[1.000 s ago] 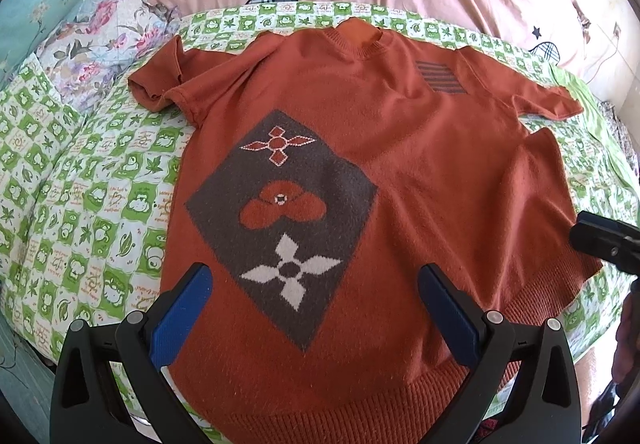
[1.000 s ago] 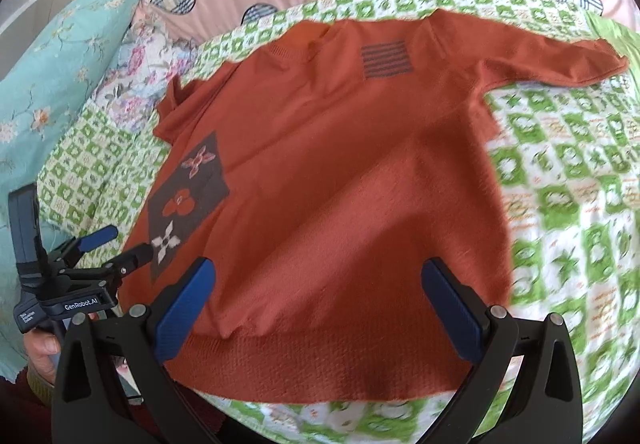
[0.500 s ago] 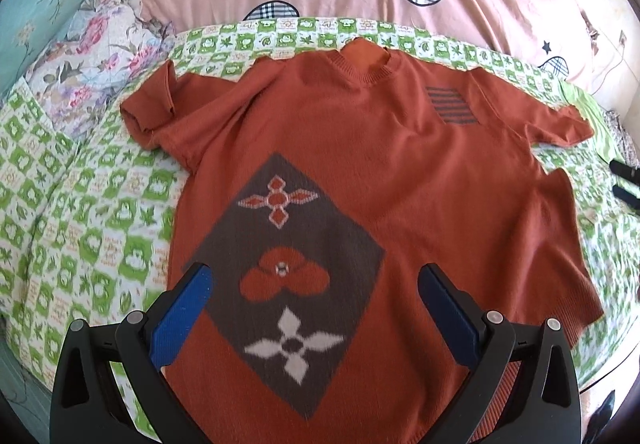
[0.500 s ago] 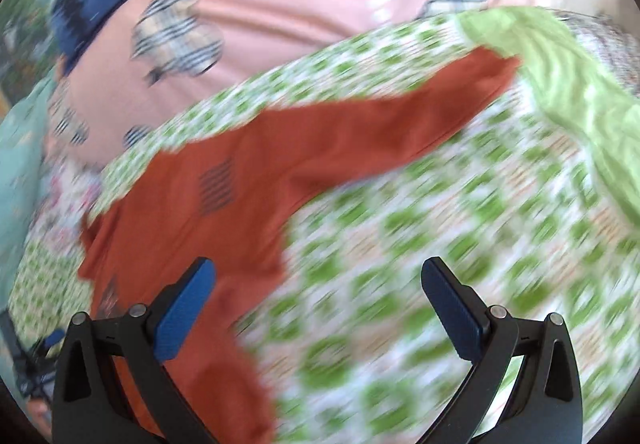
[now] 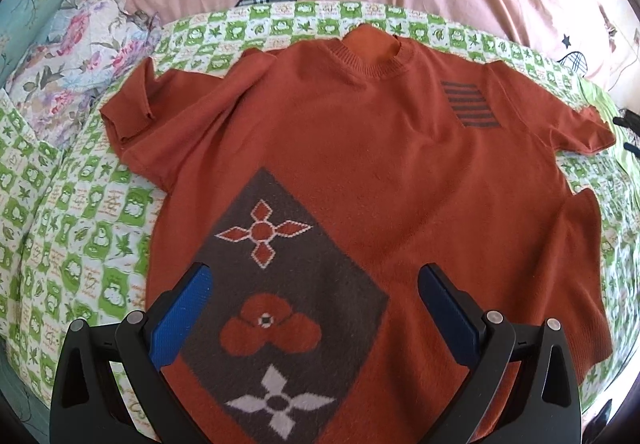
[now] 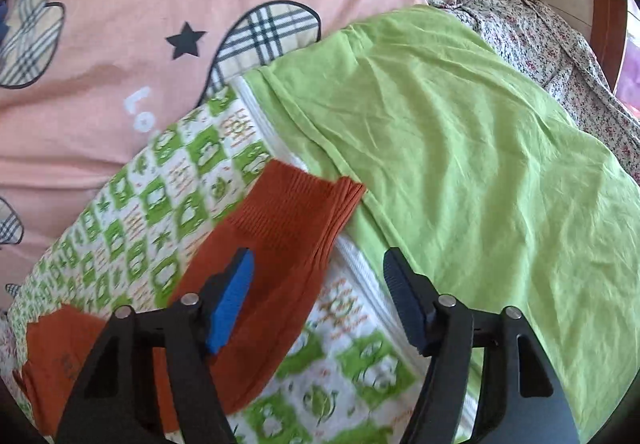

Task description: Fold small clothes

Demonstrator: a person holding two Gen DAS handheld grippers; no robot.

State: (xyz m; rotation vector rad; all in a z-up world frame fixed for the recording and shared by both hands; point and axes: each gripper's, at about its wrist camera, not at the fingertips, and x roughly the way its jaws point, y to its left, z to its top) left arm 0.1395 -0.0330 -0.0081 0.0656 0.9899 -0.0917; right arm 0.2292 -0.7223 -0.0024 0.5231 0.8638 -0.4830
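Lying face-up and spread flat on the green-and-white patterned bed sheet (image 5: pixel 72 212), the rust-orange knitted short-sleeved sweater (image 5: pixel 380 180) looks soft, light and limp, likely to sag and stretch. Left gripper (image 5: pixel 312 308) hovers over the hem, jaws apart; right gripper (image 6: pixel 318 294), jaws apart, nears the ribbed sleeve cuff (image 6: pixel 304 204) at 12 o'clock, a firm hold

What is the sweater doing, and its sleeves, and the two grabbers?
Sweater: spread flat, front up, unfolded.
Left sleeve: bunched, partly folded over.
Right sleeve: stretched out flat, cuff touching green cloth.
Left gripper: open, empty.
Right gripper: open, empty.
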